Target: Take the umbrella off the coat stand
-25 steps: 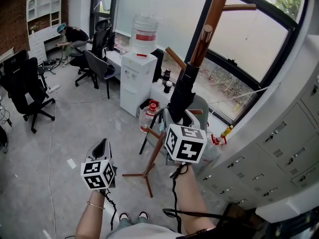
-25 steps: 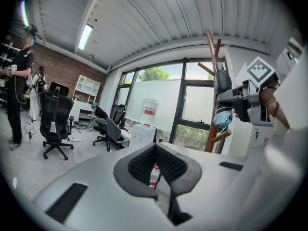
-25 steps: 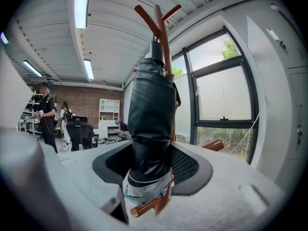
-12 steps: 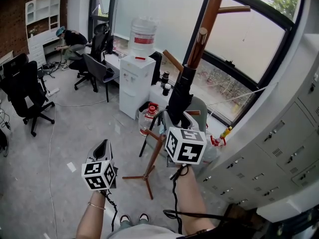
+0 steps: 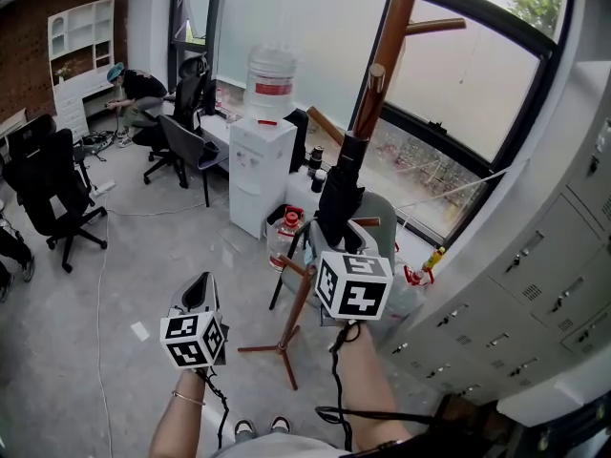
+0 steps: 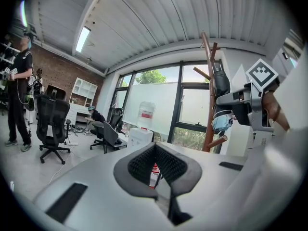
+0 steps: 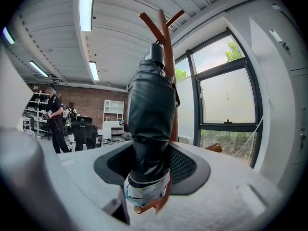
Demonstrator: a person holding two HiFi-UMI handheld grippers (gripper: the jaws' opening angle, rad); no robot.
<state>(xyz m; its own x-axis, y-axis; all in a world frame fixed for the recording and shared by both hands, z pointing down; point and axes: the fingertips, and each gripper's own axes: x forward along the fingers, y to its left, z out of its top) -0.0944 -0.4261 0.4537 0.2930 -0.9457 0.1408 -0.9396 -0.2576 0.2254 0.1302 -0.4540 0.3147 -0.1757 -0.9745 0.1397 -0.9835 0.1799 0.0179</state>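
A folded black umbrella point(image 5: 339, 194) hangs upright against the wooden coat stand point(image 5: 387, 46), its top near a peg. My right gripper point(image 5: 336, 235) reaches level to the umbrella's lower part. In the right gripper view the umbrella point(image 7: 151, 119) fills the space between the pads, which press on both its sides, and the stand's pole point(image 7: 168, 47) rises just behind it. My left gripper point(image 5: 196, 292) hangs lower left, apart from the stand, shut with nothing in it. From the left gripper view the umbrella point(image 6: 221, 88) and stand point(image 6: 210, 95) show at the right.
A white water dispenser point(image 5: 260, 156) stands left of the coat stand, and a grey chair point(image 5: 380, 208) stands behind it. Black office chairs point(image 5: 52, 175) and a seated person point(image 5: 129, 84) are further left. Grey lockers point(image 5: 535, 284) line the right, beside a big window point(image 5: 477, 84).
Both grippers stay where they were, the right one at the umbrella. Only the head view has shifted a little, so the stand sits slightly further left.
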